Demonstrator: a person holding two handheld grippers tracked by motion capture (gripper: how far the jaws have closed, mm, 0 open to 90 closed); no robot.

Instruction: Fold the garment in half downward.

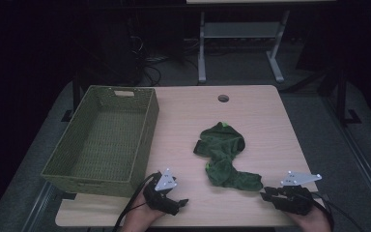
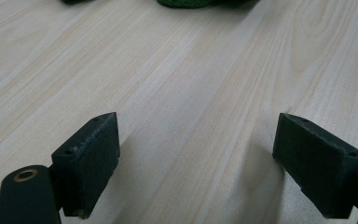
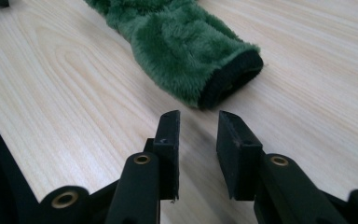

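A crumpled green fleece garment [image 1: 224, 154] lies on the wooden table [image 1: 265, 121], right of centre. Its black-edged cuff [image 3: 228, 79] points toward my right gripper [image 3: 198, 119], which sits low just short of it, jaws parted by a narrow gap with nothing between them. In the high view that right gripper [image 1: 266, 195] is at the front right, beside the garment's near end. My left gripper [image 1: 181, 203] rests near the front edge, left of the garment. Its jaws [image 2: 198, 135] stand wide apart over bare wood, and the garment's edge [image 2: 186, 3] lies far ahead.
A green woven basket [image 1: 145, 140] stands empty on the table's left side, its near corner close to my left hand. A cable hole [image 1: 223, 98] sits near the far edge. Behind the table stand a grey frame [image 1: 241, 43] and cables on the dark floor.
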